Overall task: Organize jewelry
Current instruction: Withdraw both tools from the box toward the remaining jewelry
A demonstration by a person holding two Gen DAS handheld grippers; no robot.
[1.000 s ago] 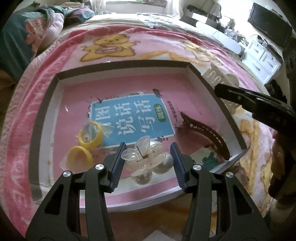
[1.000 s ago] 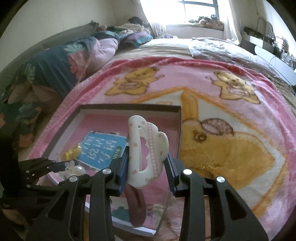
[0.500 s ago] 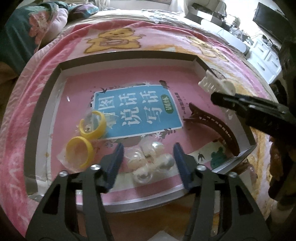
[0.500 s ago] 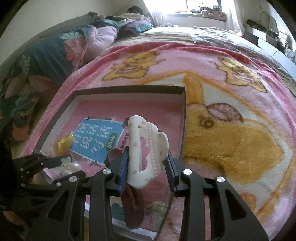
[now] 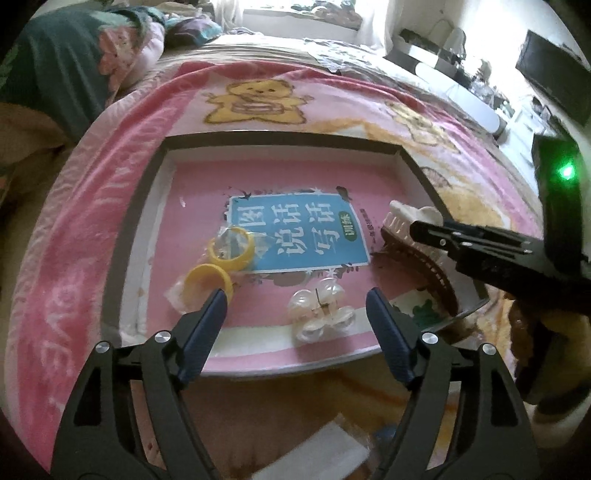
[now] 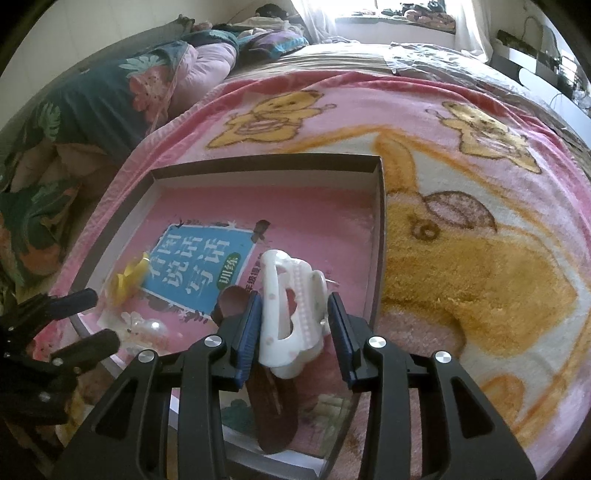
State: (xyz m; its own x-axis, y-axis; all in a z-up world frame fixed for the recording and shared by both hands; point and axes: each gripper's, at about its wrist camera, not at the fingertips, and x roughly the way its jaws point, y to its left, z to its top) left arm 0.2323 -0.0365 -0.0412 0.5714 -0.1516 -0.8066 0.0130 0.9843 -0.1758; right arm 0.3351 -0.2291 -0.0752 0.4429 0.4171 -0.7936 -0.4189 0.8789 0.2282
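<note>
The left gripper stands open and empty, the clear pearl-like plastic hair clip lying between its fingertips in the shallow pink-lined cardboard box. The right gripper, jaws parted, has the white dotted plastic claw clip between them, just over a brown hair clip; I judge the placing step is in hand, and next it should withdraw.

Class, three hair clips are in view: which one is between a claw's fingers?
The white hair clip, between the right claw; the pearl clip and brown clip lie in the box.

Bedroom in daylight: bed spread with pink blanket printed with yellow bears, dark floral quilt bunched along its left edge, bright window beyond the far edge, white cabinets and dark screen off the right edge
</note>
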